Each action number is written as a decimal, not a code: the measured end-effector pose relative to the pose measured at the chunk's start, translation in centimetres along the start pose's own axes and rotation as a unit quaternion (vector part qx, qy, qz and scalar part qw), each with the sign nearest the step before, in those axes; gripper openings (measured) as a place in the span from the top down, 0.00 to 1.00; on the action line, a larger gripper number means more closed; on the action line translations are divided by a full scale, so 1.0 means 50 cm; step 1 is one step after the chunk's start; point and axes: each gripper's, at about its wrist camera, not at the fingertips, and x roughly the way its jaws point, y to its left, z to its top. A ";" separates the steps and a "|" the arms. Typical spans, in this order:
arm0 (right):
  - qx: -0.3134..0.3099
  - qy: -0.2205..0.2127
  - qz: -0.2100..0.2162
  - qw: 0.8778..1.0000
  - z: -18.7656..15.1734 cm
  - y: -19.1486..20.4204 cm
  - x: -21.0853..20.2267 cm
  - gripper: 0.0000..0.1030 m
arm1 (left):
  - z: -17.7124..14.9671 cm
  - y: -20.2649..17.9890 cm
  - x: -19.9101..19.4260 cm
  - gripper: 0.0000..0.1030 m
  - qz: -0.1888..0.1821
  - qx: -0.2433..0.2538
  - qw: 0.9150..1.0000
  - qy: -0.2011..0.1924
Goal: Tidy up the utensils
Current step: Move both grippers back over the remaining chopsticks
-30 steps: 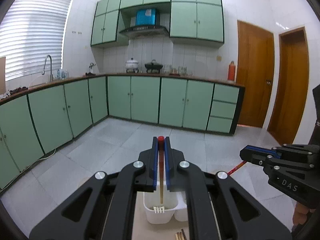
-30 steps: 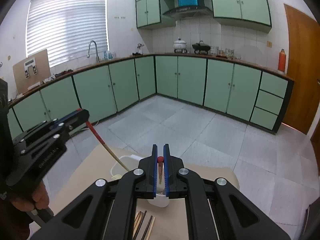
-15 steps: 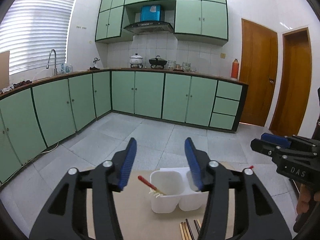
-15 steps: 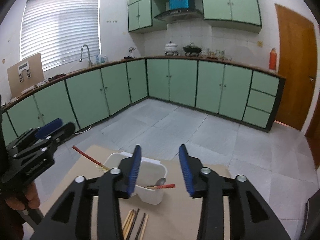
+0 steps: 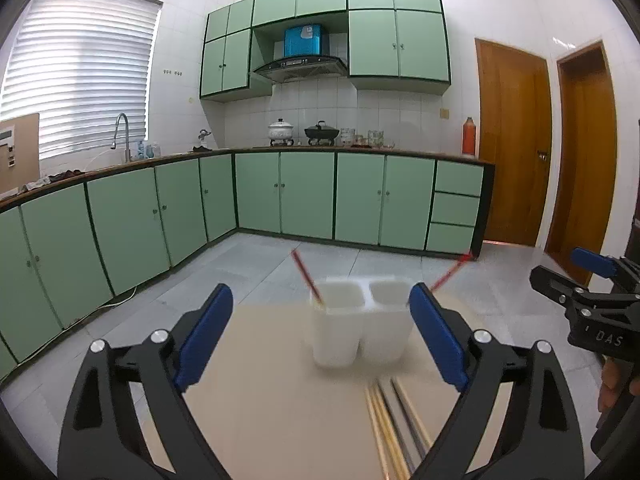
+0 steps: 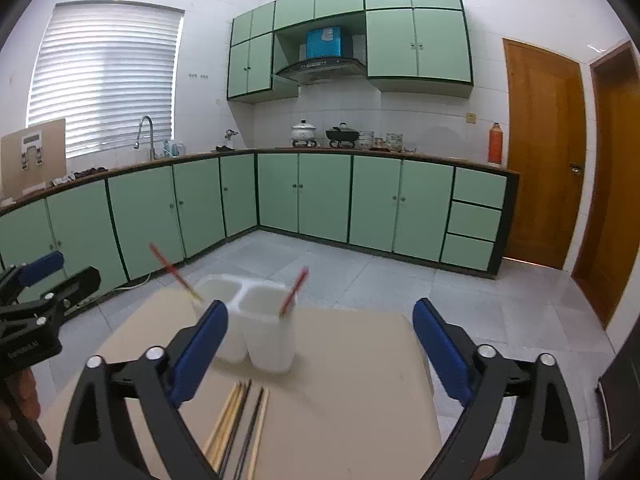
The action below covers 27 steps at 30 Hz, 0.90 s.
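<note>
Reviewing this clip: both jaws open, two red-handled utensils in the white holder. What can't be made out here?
- Utensil heads: sunk inside the white holder, both views.
- Red-handled utensils: motion-blurred; type unclear.
- Chopsticks: near ends cut off by the bottom edge; count uncertain.
- Holder's right compartment: partly behind the left gripper's finger, left view.

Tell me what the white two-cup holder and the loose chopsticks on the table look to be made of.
White holder: likely plastic, matte and slightly translucent, with smooth moulded walls and rounded rims. Chopsticks: the pale tan ones look like bamboo or wood, unvarnished and dull; the dark ones among them could be lacquered wood or plastic, too blurred to tell.
</note>
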 end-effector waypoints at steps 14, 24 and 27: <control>0.006 0.093 0.007 0.996 -0.232 0.027 -0.051 0.12 | -0.222 -0.004 -0.045 0.14 0.005 0.022 0.994 0.107; 0.004 0.142 0.028 0.990 -0.340 0.071 -0.066 0.35 | -0.313 -0.007 -0.049 0.14 0.002 0.025 0.988 0.149; 0.006 0.150 0.030 0.988 -0.364 0.077 -0.066 0.42 | -0.330 -0.004 -0.050 0.14 0.001 0.023 0.988 0.152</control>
